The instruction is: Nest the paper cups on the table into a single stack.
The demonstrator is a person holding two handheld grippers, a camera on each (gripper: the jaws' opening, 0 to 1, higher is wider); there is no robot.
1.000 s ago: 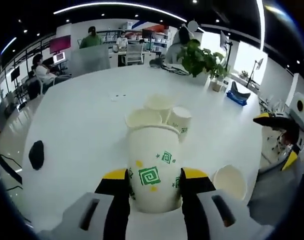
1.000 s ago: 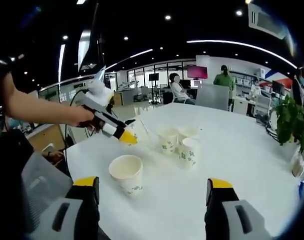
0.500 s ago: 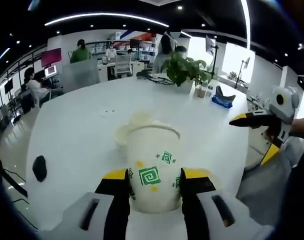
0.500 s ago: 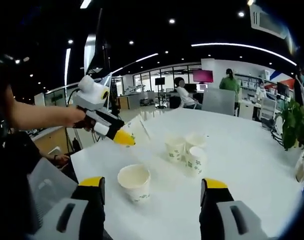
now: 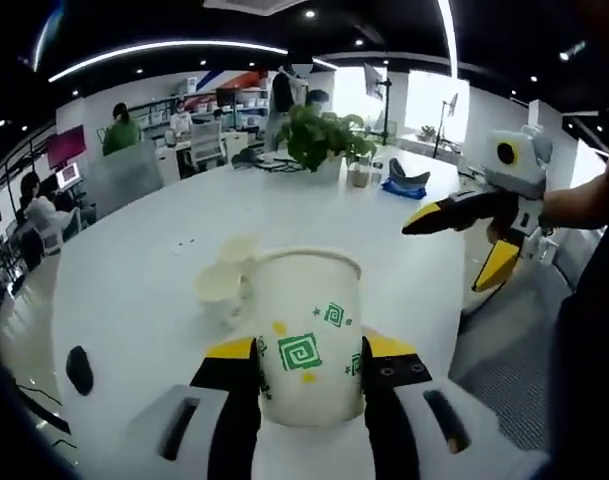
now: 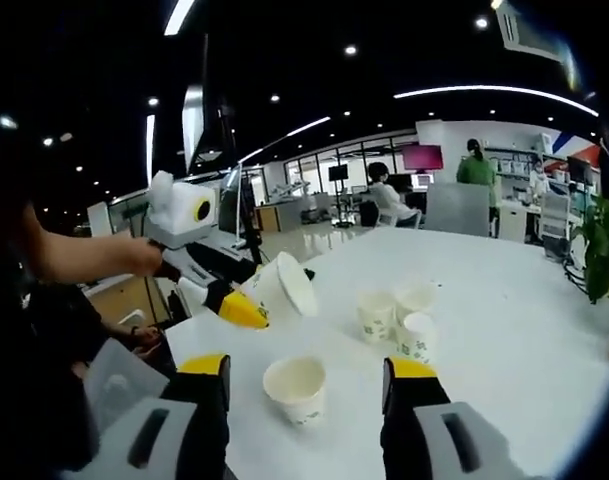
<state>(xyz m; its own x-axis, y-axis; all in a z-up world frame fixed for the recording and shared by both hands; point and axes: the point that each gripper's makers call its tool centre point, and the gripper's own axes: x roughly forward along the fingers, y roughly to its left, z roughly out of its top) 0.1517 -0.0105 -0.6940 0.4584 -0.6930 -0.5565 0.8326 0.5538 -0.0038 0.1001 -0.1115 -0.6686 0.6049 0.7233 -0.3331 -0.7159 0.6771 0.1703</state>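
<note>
A white paper cup (image 5: 306, 335) with green spiral marks sits between the jaws of my left gripper (image 5: 309, 355), which is shut on it and holds it above the table. In the right gripper view this same cup (image 6: 281, 287) is tilted, mouth showing, held in the left gripper (image 6: 224, 300). My right gripper (image 6: 309, 368) is open, and a single cup (image 6: 296, 388) stands on the table just beyond its jaws. A cluster of three cups (image 6: 399, 318) stands farther off. Part of that cluster (image 5: 224, 285) shows past the held cup. The right gripper (image 5: 474, 215) hovers at the right.
The round white table (image 6: 504, 300) is wide. A potted plant (image 5: 319, 140) and small items stand at its far edge, and a black object (image 5: 79, 370) lies near the left edge. A person's forearm (image 6: 74, 255) holds the left gripper. People sit at desks behind.
My left gripper has carried its cup up and sideways, and the cup now tilts towards the right gripper. The right gripper's jaws stand a little closer together. The cups on the table have not moved.
</note>
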